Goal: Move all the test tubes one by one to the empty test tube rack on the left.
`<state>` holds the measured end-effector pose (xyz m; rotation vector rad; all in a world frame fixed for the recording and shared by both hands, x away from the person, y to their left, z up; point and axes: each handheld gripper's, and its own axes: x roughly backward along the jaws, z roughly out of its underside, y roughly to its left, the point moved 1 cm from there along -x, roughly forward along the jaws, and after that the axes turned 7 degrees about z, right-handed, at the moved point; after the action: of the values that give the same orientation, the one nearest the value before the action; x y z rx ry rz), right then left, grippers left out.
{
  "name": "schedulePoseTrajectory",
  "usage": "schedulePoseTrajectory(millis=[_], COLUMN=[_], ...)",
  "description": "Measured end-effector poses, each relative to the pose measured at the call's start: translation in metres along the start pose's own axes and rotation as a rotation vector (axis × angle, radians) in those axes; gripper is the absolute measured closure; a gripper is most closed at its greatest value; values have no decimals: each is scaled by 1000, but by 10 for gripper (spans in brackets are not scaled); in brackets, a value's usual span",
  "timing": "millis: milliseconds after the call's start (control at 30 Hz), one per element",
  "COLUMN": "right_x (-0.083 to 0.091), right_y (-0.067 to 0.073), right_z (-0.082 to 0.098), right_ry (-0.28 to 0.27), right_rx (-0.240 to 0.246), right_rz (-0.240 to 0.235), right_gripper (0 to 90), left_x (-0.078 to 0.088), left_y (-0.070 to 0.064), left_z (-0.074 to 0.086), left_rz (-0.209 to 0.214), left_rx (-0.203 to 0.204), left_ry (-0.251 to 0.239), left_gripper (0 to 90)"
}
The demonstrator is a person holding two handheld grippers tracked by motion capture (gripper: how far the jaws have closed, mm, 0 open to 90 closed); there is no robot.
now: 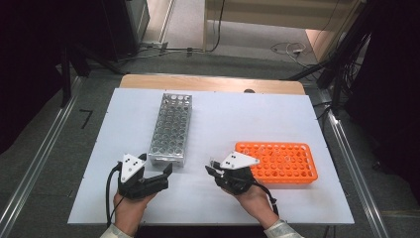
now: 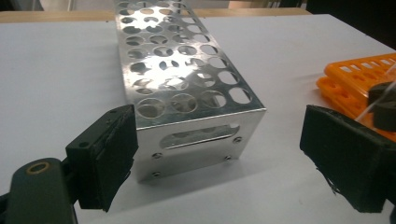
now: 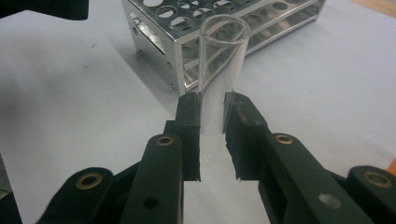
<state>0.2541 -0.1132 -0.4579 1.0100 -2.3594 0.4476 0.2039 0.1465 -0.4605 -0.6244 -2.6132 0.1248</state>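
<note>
A shiny metal tube rack [image 1: 171,128] with several round holes stands left of centre on the white board [image 1: 257,114]. My left gripper [image 1: 157,166] is just in front of its near end. In the left gripper view the left gripper [image 2: 219,137] is open wide, with the metal rack [image 2: 187,84] between and beyond the pads, apart from both. An orange tube rack [image 1: 277,161] lies at the right. Just left of it, my right gripper [image 1: 212,169] is shut on a clear test tube [image 3: 222,56]. In the right gripper view the right gripper [image 3: 213,114] holds the tube upright, its open mouth on top.
The white board rests on a wooden table [image 1: 213,82] whose far edge shows at the back. Metal floor rails [image 1: 346,148] run along both sides. Cables [image 1: 292,48] lie on the floor beyond. Bare board stretches between the two racks and behind the orange one.
</note>
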Motion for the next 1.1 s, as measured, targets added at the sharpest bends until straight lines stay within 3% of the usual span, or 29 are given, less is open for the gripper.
schedulePoseTrajectory(millis=[333,633,767,1100], right_x=[-15,-22,-22,-21], right_y=[7,13,14,17], right_z=[-2,-4,-5,-6], right_ry=[26,30,29,27], right_rx=[20,33,35,35], right_rz=[-18,-38,-45,-58], right_gripper=[732,732,732,732], left_x=[-7,-18,-24,-35], left_y=[-18,-45,-56,-64], left_z=[-4,-12,-14,-15], left_rz=[66,189,211,236], left_rx=[-44,-108,-144,-172], left_ry=[11,10,17,47], left_gripper=[184,367,430,585])
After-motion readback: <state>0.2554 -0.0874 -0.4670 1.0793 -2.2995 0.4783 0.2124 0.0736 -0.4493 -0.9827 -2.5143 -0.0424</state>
